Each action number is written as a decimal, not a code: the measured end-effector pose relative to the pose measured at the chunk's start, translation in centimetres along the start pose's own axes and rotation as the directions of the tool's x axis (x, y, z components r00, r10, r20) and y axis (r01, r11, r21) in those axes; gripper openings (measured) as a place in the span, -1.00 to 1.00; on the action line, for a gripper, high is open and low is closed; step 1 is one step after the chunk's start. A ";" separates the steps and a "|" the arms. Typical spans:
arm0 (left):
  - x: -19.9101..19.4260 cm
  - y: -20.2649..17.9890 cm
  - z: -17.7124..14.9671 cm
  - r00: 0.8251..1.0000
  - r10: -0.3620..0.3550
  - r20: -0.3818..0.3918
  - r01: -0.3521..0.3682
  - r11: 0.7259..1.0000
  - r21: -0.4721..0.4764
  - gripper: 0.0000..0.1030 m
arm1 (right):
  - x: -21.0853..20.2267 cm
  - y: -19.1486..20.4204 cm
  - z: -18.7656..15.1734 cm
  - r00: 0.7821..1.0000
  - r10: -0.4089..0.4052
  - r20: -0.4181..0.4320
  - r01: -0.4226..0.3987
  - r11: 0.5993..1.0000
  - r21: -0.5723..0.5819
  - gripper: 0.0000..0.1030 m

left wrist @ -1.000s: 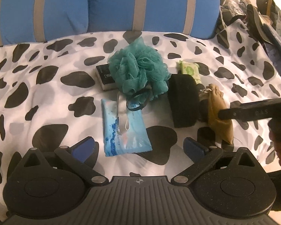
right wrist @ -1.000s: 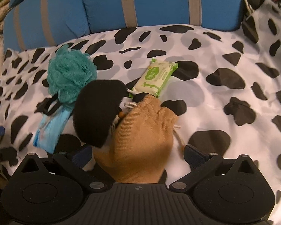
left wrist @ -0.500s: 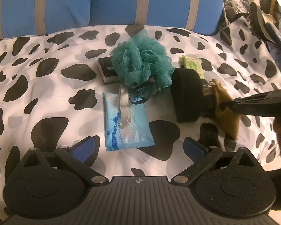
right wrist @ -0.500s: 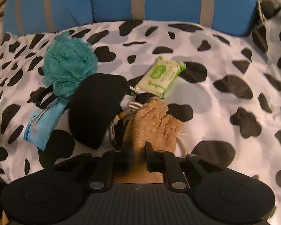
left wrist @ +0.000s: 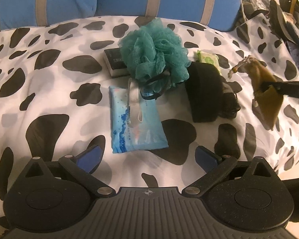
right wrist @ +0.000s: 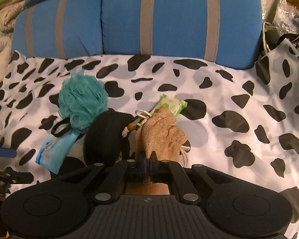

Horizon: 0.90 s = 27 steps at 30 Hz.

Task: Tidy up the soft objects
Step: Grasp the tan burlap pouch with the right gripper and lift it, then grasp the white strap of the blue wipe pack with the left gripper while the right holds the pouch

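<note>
My right gripper (right wrist: 147,159) is shut on the tan drawstring pouch (right wrist: 161,133), which hangs lifted off the cow-print cover (right wrist: 239,91); its cord and bead dangle at the left. From the left wrist view the same pouch (left wrist: 266,91) hangs pinched in the right gripper (left wrist: 269,85). My left gripper (left wrist: 147,155) stands open above the cover, near the blue wipes pack (left wrist: 135,123). A teal bath pouf (left wrist: 155,51), a black soft pad (left wrist: 205,91), a green wipes pack (left wrist: 208,58) and a dark sponge block (left wrist: 114,61) lie clustered on the cover.
Blue cushions with grey stripes (right wrist: 169,22) line the back. A heap of clutter and bags (left wrist: 279,10) sits at the far right, and a knitted blanket (right wrist: 0,29) lies at the far left. Bare cow-print cover (right wrist: 249,135) stretches to the right of the pouch.
The right gripper closed on the tan pouch and raised it off the cover. The left gripper stayed open and nearly still.
</note>
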<state>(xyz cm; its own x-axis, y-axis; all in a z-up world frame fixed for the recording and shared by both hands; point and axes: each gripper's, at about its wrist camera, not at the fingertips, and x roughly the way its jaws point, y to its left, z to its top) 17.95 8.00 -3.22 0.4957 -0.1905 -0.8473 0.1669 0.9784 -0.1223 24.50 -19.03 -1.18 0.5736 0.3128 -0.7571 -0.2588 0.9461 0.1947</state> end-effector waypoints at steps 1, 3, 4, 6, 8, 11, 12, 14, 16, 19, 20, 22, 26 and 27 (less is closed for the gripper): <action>0.1 -0.1 0.1 1.000 0.004 0.001 -0.004 1.000 0.006 1.00 | -0.2 0.0 0.0 1.000 0.003 0.003 -0.003 1.000 0.003 -0.90; 0.5 -0.1 0.3 1.000 0.015 0.004 -0.015 1.000 0.009 1.00 | -0.6 -0.2 -0.1 1.000 0.007 0.008 -0.007 1.000 0.002 -0.90; 0.7 -0.1 0.5 1.000 0.019 0.001 -0.019 1.000 0.005 1.00 | -0.8 -0.2 -0.1 1.000 0.009 0.011 -0.009 1.000 0.004 -0.90; 1.4 0.1 1.0 1.000 0.028 -0.005 -0.028 1.000 -0.014 1.00 | -1.1 -0.4 -0.2 1.000 0.013 0.015 -0.013 1.000 0.010 -0.90; 2.0 0.4 1.5 0.999 0.037 -0.009 -0.038 0.999 -0.039 1.00 | -1.5 -0.6 -0.2 1.000 0.016 0.022 -0.017 1.000 0.016 -0.90; 3.4 0.7 2.3 0.998 0.056 -0.025 -0.058 0.996 -0.065 1.00 | -2.1 -1.2 -0.4 0.999 0.019 0.031 -0.020 0.999 0.031 -0.90; 3.9 0.8 2.6 0.997 0.064 -0.031 -0.066 0.995 -0.069 1.00 | -2.2 -1.3 -0.4 0.999 0.019 0.033 -0.021 0.999 0.036 -0.90; 4.9 0.9 3.0 0.995 0.082 -0.051 -0.085 0.994 -0.068 1.00 | -2.6 -1.8 -0.5 0.999 0.020 0.037 -0.022 0.998 0.052 -0.90; 5.7 1.1 3.4 0.993 0.103 -0.056 -0.107 0.992 -0.070 1.00 | -2.8 -2.2 -0.6 0.999 0.022 0.040 -0.025 0.998 0.064 -0.90; 6.8 1.2 3.7 0.992 0.116 -0.045 -0.119 0.991 -0.057 0.98 | -3.2 -2.6 -0.6 0.999 0.026 0.044 -0.029 0.996 0.081 -0.90; 7.1 1.2 3.7 0.991 0.126 -0.045 -0.128 0.990 -0.050 0.87 | -3.4 -2.8 -0.7 0.999 0.028 0.046 -0.032 0.996 0.087 -0.90; 7.5 0.9 3.9 0.991 0.132 -0.026 -0.133 0.991 -0.031 0.75 | -3.6 -3.1 -0.7 0.998 0.034 0.050 -0.039 0.994 0.104 -0.90; 7.4 -0.4 4.2 0.988 0.153 -0.024 -0.152 0.988 0.025 0.25 | -3.9 -3.4 -0.6 0.997 0.045 0.057 -0.052 0.991 0.120 -0.90; 7.2 -0.6 4.4 0.988 0.147 -0.035 -0.146 0.989 0.030 0.21 | -4.0 -3.4 -0.5 0.997 0.048 0.059 -0.055 0.991 0.122 -0.90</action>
<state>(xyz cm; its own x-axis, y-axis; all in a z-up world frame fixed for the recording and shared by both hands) 25.15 5.66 -7.01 0.4849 -0.0415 -0.8736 0.1185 0.9928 0.0187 22.68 -23.55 0.83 0.6054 0.3623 -0.7087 -0.1935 0.9307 0.3106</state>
